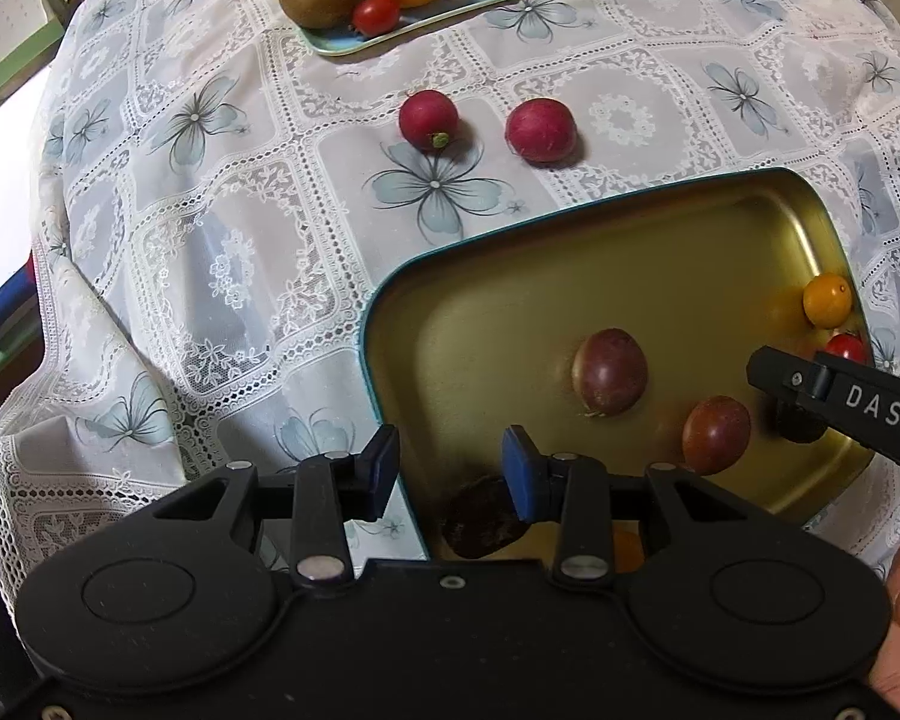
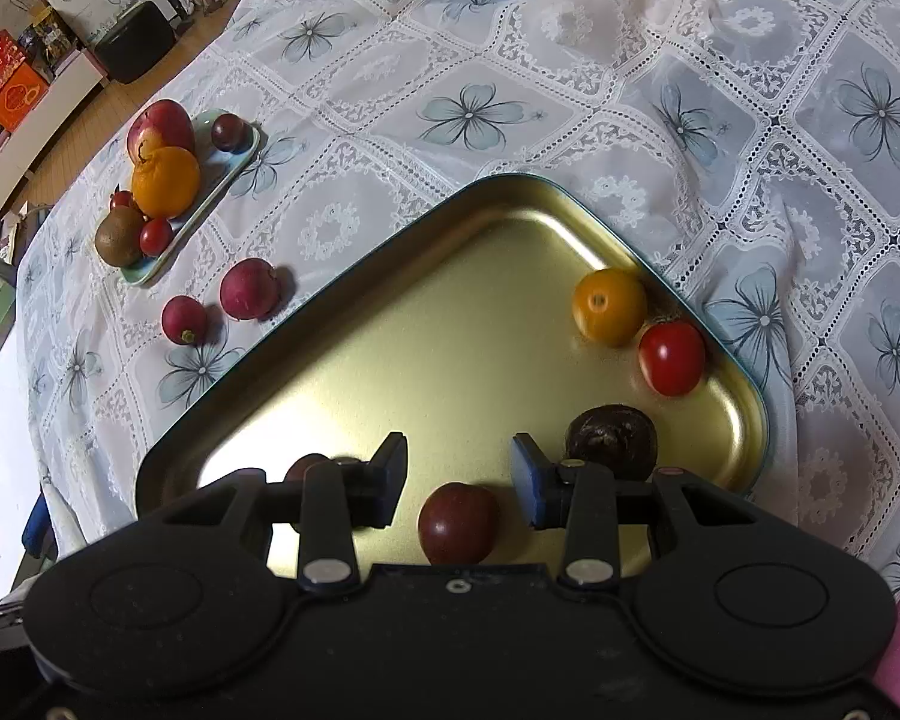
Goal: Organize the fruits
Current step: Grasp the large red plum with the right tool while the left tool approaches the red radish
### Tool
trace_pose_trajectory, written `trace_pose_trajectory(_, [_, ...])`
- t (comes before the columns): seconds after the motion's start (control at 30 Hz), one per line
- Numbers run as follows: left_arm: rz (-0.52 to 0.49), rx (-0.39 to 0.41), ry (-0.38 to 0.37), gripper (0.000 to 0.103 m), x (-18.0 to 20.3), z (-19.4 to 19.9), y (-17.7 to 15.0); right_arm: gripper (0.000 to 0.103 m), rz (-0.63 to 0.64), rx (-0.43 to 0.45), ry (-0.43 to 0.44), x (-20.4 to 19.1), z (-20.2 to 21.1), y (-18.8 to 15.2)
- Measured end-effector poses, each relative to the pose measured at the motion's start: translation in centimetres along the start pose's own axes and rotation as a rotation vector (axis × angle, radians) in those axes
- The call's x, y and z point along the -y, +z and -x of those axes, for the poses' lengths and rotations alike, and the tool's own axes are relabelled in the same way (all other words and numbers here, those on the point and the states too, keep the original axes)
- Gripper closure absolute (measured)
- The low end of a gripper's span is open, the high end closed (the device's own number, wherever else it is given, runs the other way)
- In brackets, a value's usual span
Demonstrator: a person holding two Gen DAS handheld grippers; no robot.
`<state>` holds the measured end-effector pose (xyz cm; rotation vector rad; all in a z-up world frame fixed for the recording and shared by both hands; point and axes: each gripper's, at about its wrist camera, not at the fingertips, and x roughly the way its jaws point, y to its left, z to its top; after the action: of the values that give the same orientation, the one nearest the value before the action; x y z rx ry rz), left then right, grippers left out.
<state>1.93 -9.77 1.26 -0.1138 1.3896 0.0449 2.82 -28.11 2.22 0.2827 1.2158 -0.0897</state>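
Between the parted, empty jaws of your right tool [image 2: 457, 483], on the gold tray [image 2: 450, 324], sits a dark plum [image 2: 457, 522]: light, smooth, bruisable, so close gently across its widest middle, left tool [image 1: 450, 474] likewise open and empty.

Black left gripper [image 1: 450, 480]; blue-padded fingers [image 1: 519, 480]; silver screws; "DAS" lettering.

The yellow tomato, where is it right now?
In the right wrist view, the yellow tomato sits against the gold tray's far right rim, touching the red tomato beside it.
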Motion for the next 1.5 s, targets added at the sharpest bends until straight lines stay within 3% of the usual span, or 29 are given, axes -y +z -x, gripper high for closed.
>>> trace_pose_trajectory(0.3, [0.035,0.027,0.021,0.057,-3.3,0.5,1.3,0.063,0.025,-0.007,-0.008,-0.7,-0.2,-0.3])
trace_pose_trajectory(0.57, [0.078,0.068,0.039,0.057,-6.5,0.4,4.3,0.063,0.048,-0.012,-0.012,-1.5,-0.4,-0.5])
trace_pose_trajectory(1.1, [0.074,0.103,0.053,0.057,-7.7,-2.0,9.1,0.063,0.113,0.036,0.015,-6.4,0.7,2.4])
trace_pose_trajectory(1.4, [0.082,0.138,0.126,0.057,-9.6,-3.9,10.3,0.063,0.106,0.008,0.045,-11.0,-3.5,5.7])
trace_pose_trajectory(1.5, [0.098,0.123,0.108,0.057,-10.3,-4.4,10.3,0.063,0.103,-0.002,0.037,-12.1,-5.2,6.6])
